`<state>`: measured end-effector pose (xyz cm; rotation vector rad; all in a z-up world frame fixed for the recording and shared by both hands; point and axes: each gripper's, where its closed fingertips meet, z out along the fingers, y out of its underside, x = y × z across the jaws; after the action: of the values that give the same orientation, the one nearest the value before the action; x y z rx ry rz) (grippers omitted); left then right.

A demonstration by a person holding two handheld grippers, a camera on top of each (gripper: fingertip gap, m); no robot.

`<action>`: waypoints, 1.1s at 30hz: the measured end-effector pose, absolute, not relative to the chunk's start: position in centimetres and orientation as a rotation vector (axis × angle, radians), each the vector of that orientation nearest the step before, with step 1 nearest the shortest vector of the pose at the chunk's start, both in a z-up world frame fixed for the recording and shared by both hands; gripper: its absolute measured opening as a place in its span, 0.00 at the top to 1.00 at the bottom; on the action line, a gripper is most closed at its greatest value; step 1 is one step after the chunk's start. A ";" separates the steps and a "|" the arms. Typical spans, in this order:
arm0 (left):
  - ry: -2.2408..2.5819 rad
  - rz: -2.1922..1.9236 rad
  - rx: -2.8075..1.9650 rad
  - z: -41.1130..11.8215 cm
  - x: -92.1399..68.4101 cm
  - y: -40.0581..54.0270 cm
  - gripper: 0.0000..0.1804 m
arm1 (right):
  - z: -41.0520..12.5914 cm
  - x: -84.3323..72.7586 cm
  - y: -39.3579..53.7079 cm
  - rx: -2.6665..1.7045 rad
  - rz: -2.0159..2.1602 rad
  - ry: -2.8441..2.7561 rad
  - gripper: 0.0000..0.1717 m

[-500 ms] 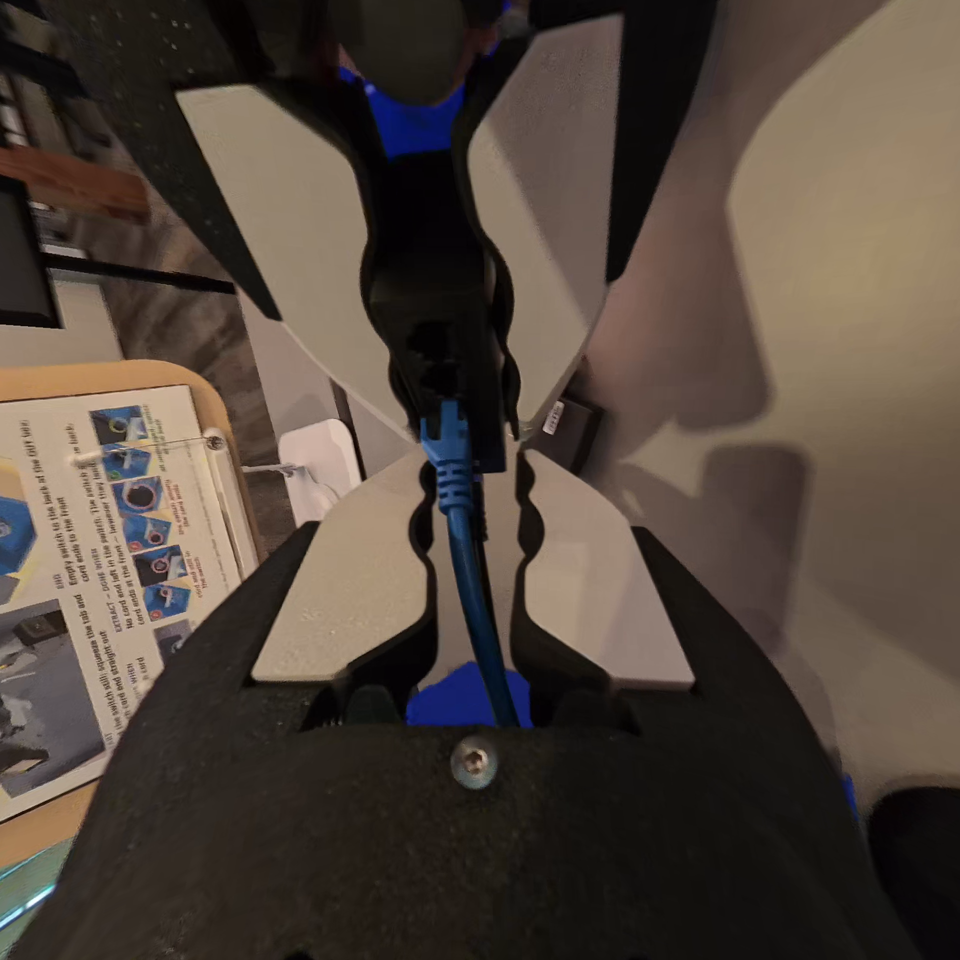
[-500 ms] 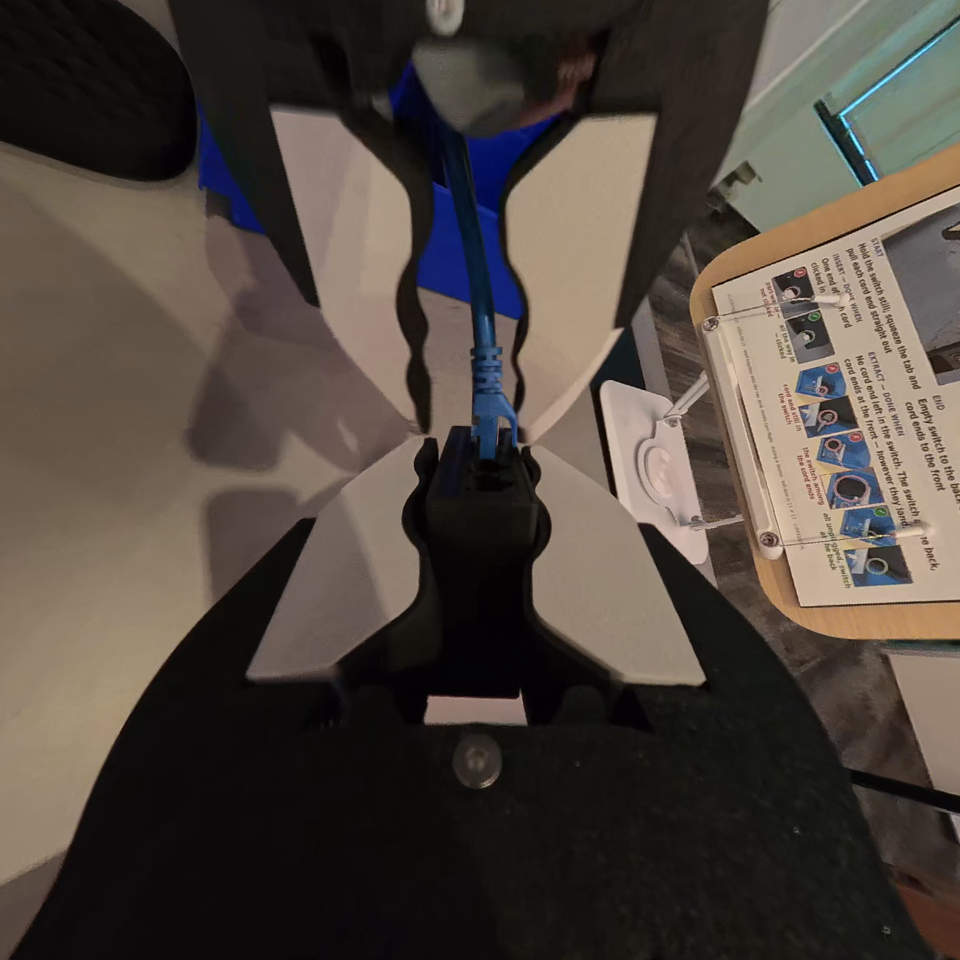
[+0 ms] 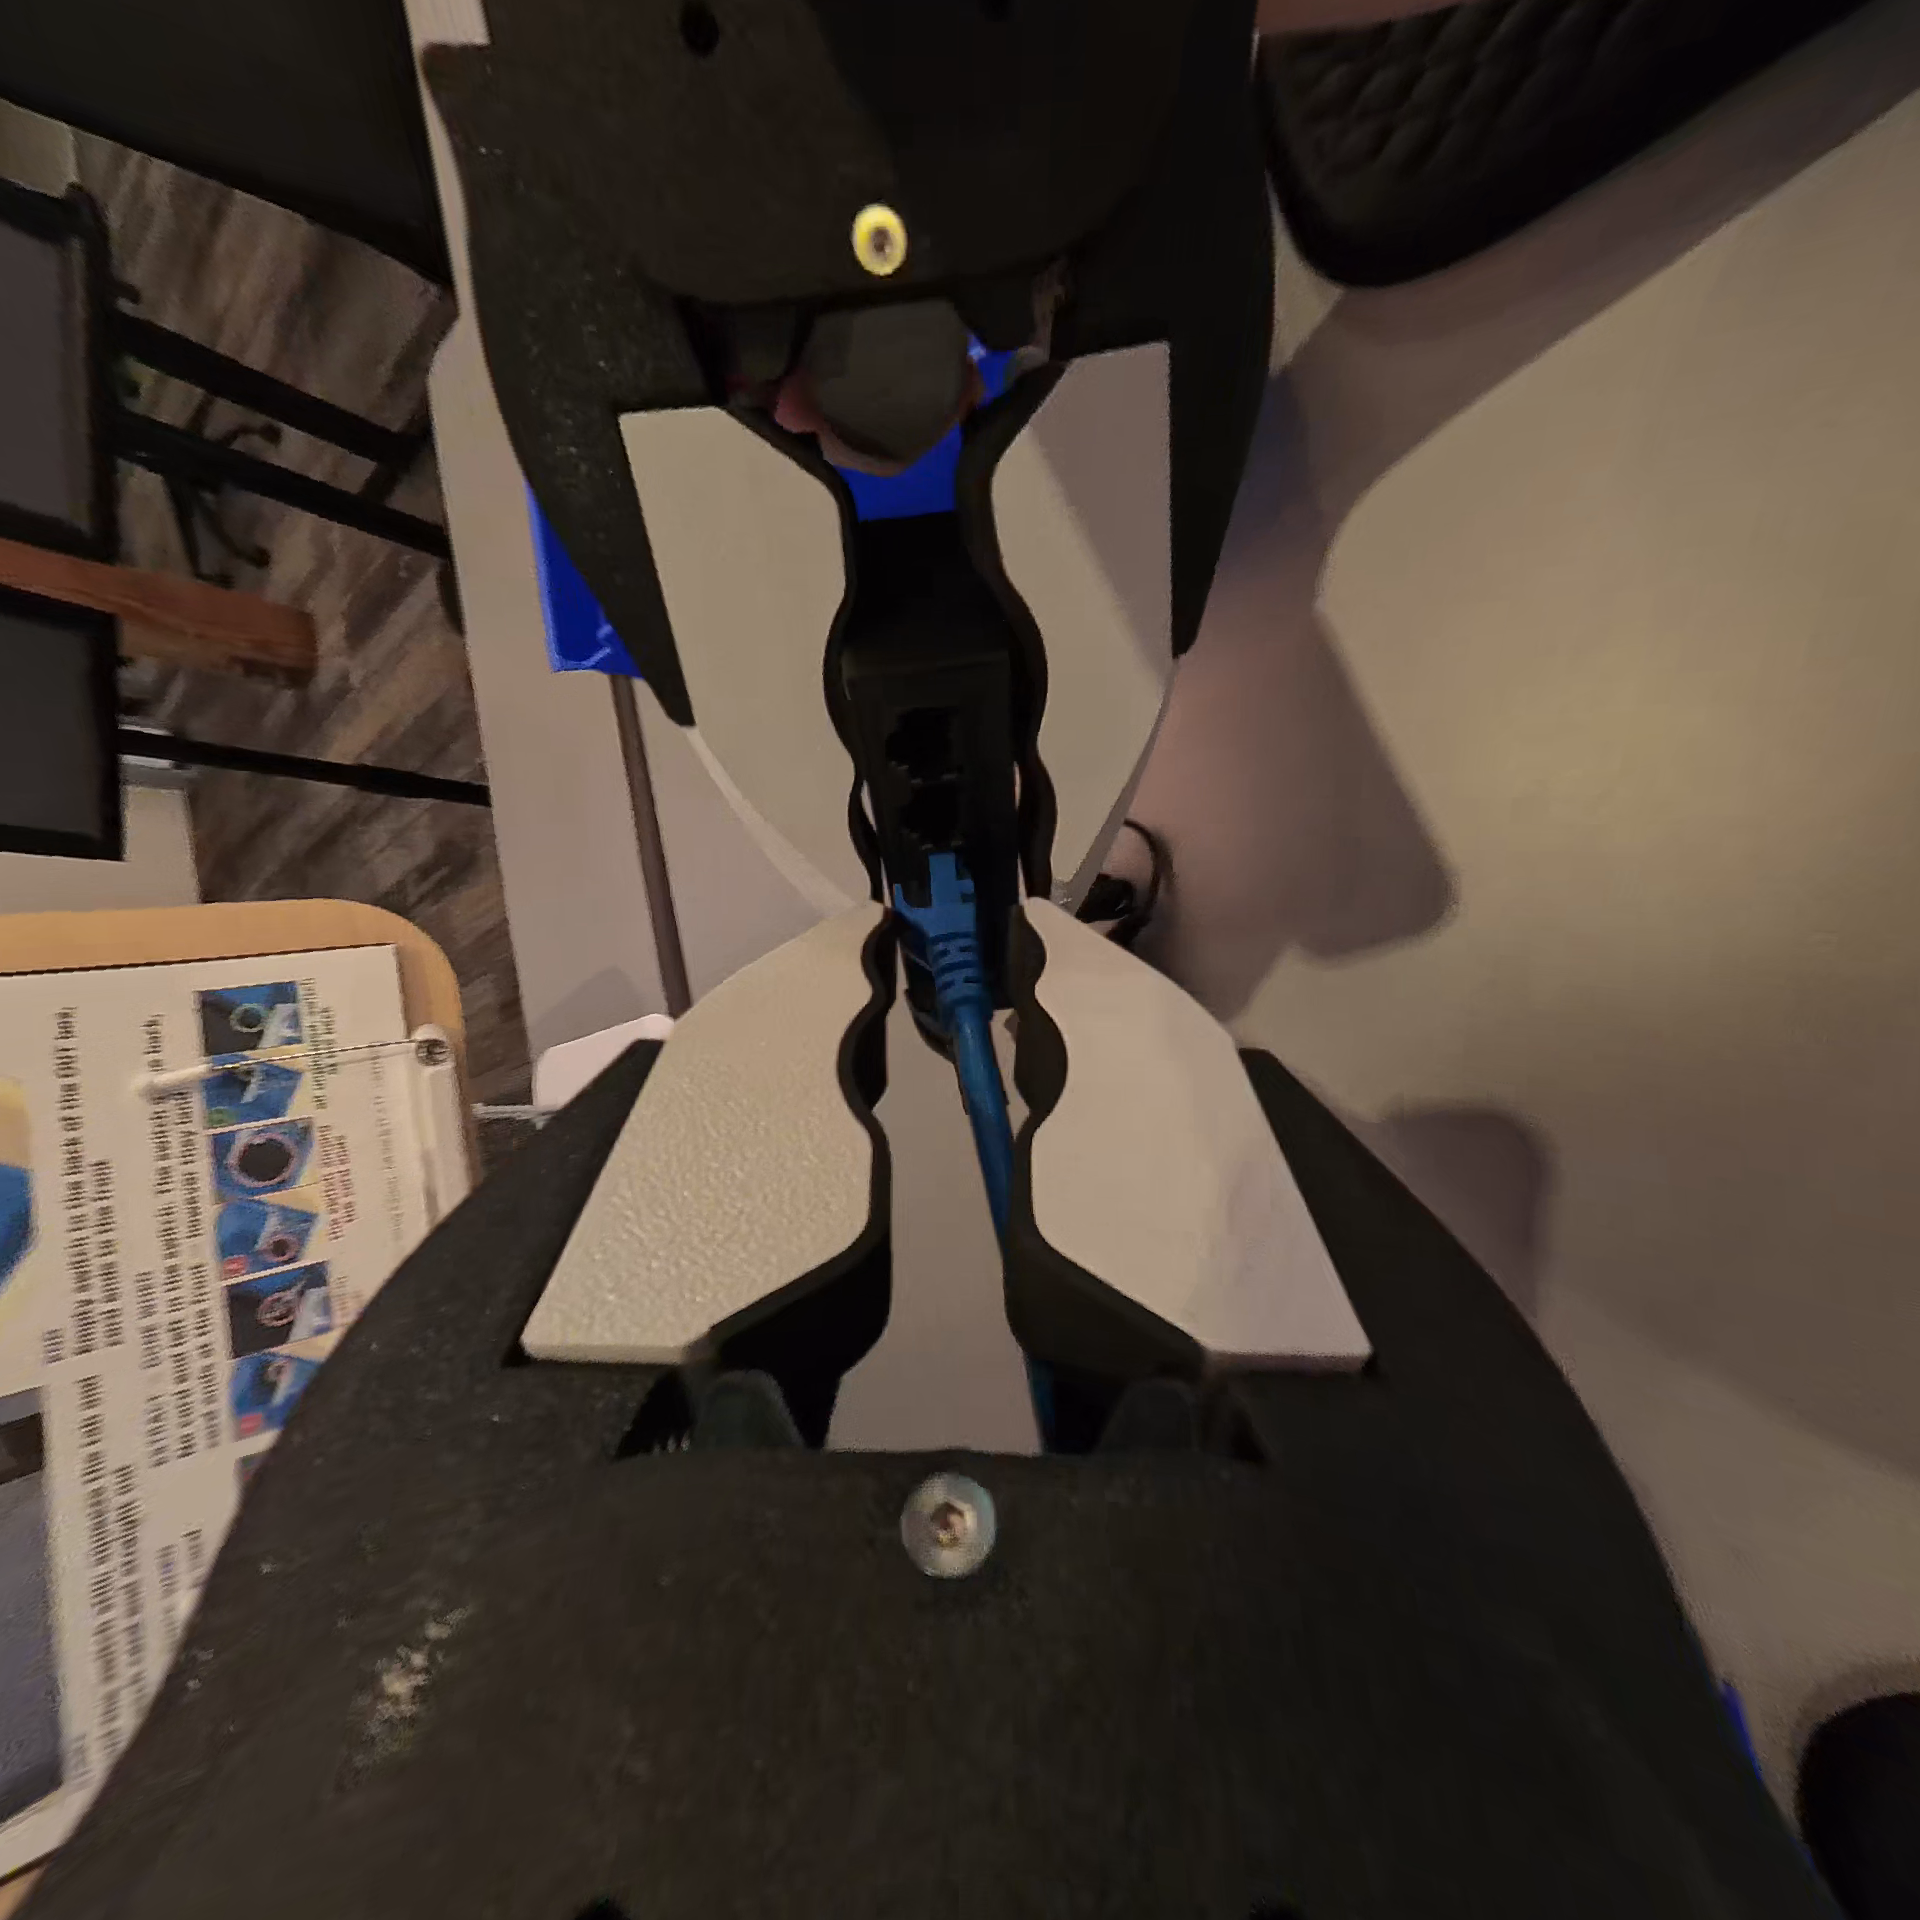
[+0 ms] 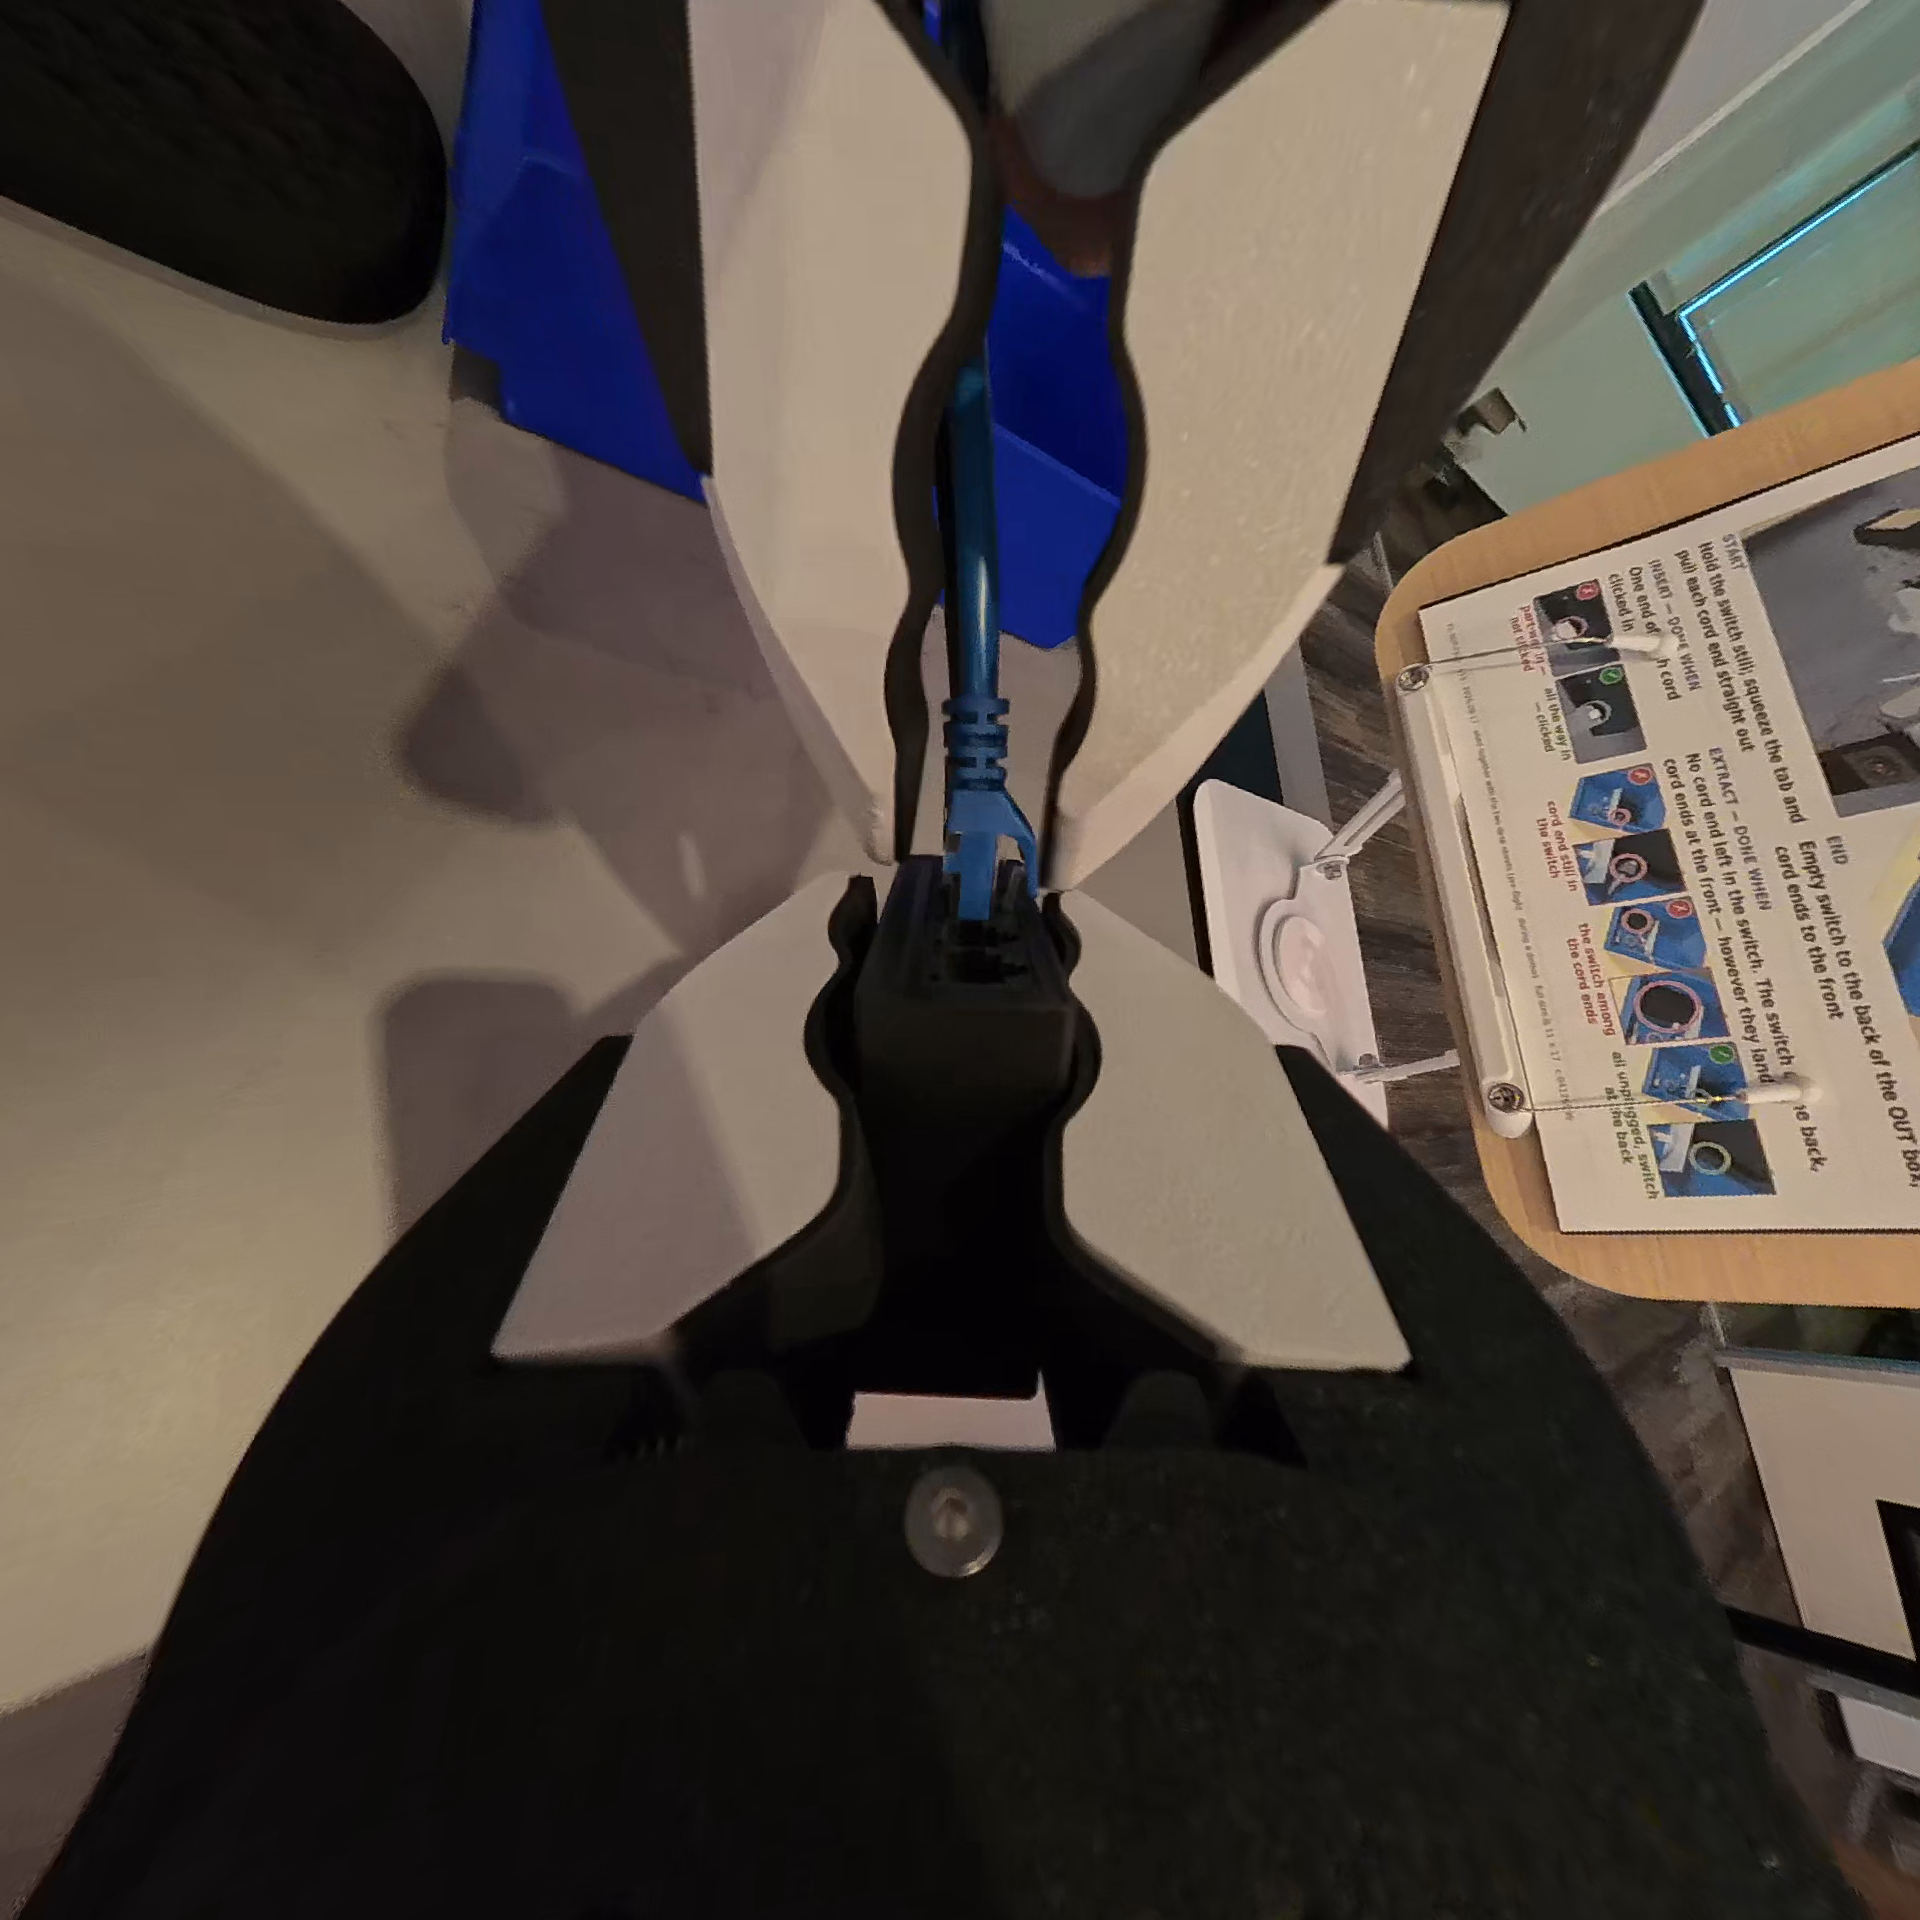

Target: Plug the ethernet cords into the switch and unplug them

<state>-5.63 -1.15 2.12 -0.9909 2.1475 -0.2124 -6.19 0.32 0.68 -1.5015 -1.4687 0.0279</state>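
1. The right tongs (image 4: 966, 883) are clamping the black ethernet switch (image 4: 961, 1039), with both pads pressing against its sides and its port face pointing away from that camera.
2. The blue ethernet cord (image 4: 971, 623) is sitting with its plug (image 4: 977, 831) in the end port of the switch.
3. The left tongs (image 3: 956, 914) are facing the right ones tip to tip, partly spread, with the cord (image 3: 982, 1101) running between their pads; the pads are flanking the plug (image 3: 940, 925), and a narrow gap is showing on either side of it.
4. Both tongs are hovering above the pale surface (image 3: 1558, 727).
5. A blue bin (image 4: 540, 312) is standing on that surface behind the left tongs.
6. An instruction sheet (image 4: 1714, 883) is lying on a wooden board (image 4: 1455, 1226) off to the side.
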 end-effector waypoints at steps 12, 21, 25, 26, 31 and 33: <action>2.169 -0.304 -1.114 1.9 -5.8 -1.3 0.93 | 0.4 -6.6 -0.1 -1.508 0.079 -1.488 0.83; 2.158 -0.337 -1.135 1.9 -5.8 -1.5 0.93 | 0.5 -6.6 -0.2 -1.517 0.109 -1.480 0.83; 2.154 -0.287 -1.061 1.8 -5.9 -1.5 0.92 | 0.4 -6.6 -0.2 -1.516 0.089 -1.490 0.83; 2.149 -0.301 -1.069 1.7 -5.9 -1.6 0.92 | 0.4 -6.7 -0.3 -1.518 0.095 -1.490 0.83; 2.140 -0.394 -1.162 1.5 -6.2 -1.9 0.88 | 0.2 -6.9 -0.3 -1.525 0.084 -1.503 0.83; 2.158 -0.387 -1.163 1.2 -6.3 -2.0 0.86 | 0.0 -6.8 -0.3 -1.533 0.079 -1.508 0.83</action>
<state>-6.31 -2.02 1.20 -1.1629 2.1577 -0.3874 -6.85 -0.26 0.01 -1.5326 -1.5079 0.0792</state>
